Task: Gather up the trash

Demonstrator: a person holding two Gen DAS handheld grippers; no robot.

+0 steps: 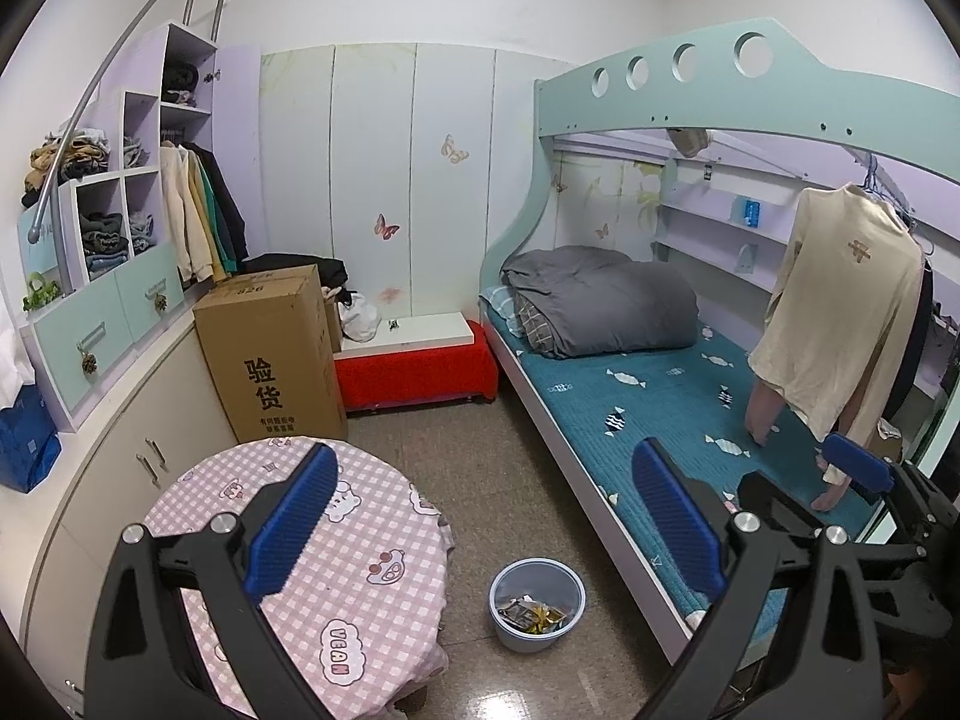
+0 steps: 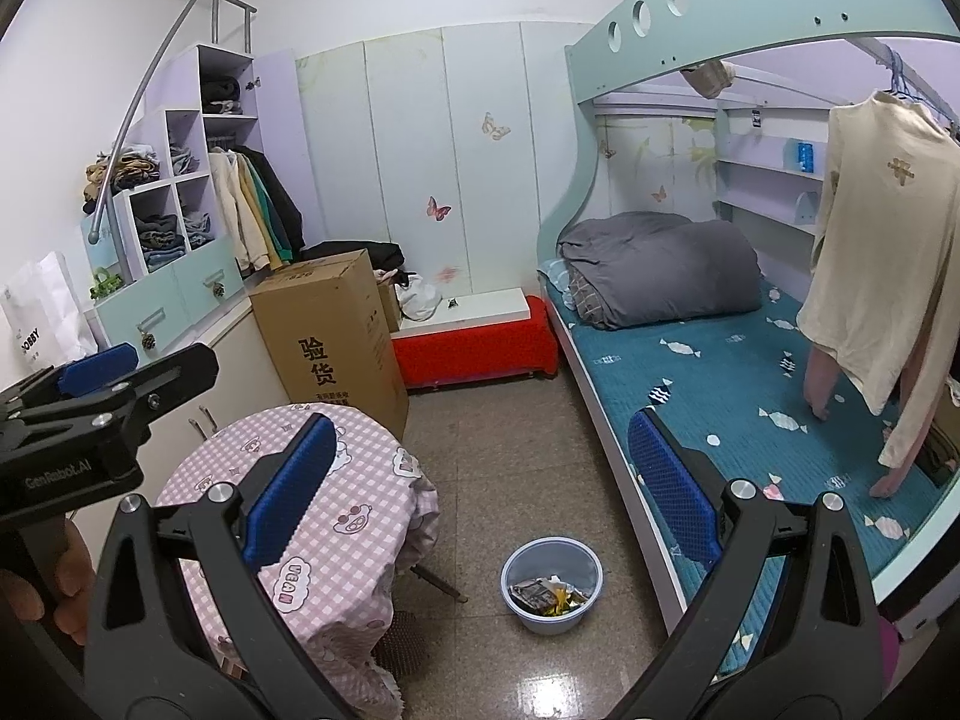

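1. The bunk bed [image 1: 630,414] fills the room to the right of both hand-held grippers, its teal candy-print mattress running past the right-hand fingers in each wrist view. A rolled grey quilt [image 1: 600,300] lies at its far end.
2. A cream shirt [image 1: 840,312] hangs from the upper bunk rail, above and beyond the right finger of the left hand-held gripper.
3. A tall cardboard box [image 1: 270,354] stands on the floor ahead of the left fingers, against the pale cabinets.
4. The round table [image 1: 360,552], draped in a pink checked cloth with cartoon patches, sits directly under and behind the left finger of each hand-held gripper. Its top looks bare.
5. The left hand-held gripper [image 1: 480,534] is spread wide and holds nothing; its blue pads frame the floor. In the right wrist view it shows at the left edge [image 2: 108,384], gripped by a person's hand [image 2: 42,582].
6. The right hand-held gripper [image 2: 480,504] is likewise spread wide and empty, raised above the floor.
7. The trash bin [image 2: 552,585], a small pale-blue bucket, stands on the tiled floor below and between the fingers of each hand-held gripper, near the bed's edge and just right of the table.
8. The trash [image 2: 546,594], crumpled wrappers with yellow and silver foil, lies inside the bin's bottom.
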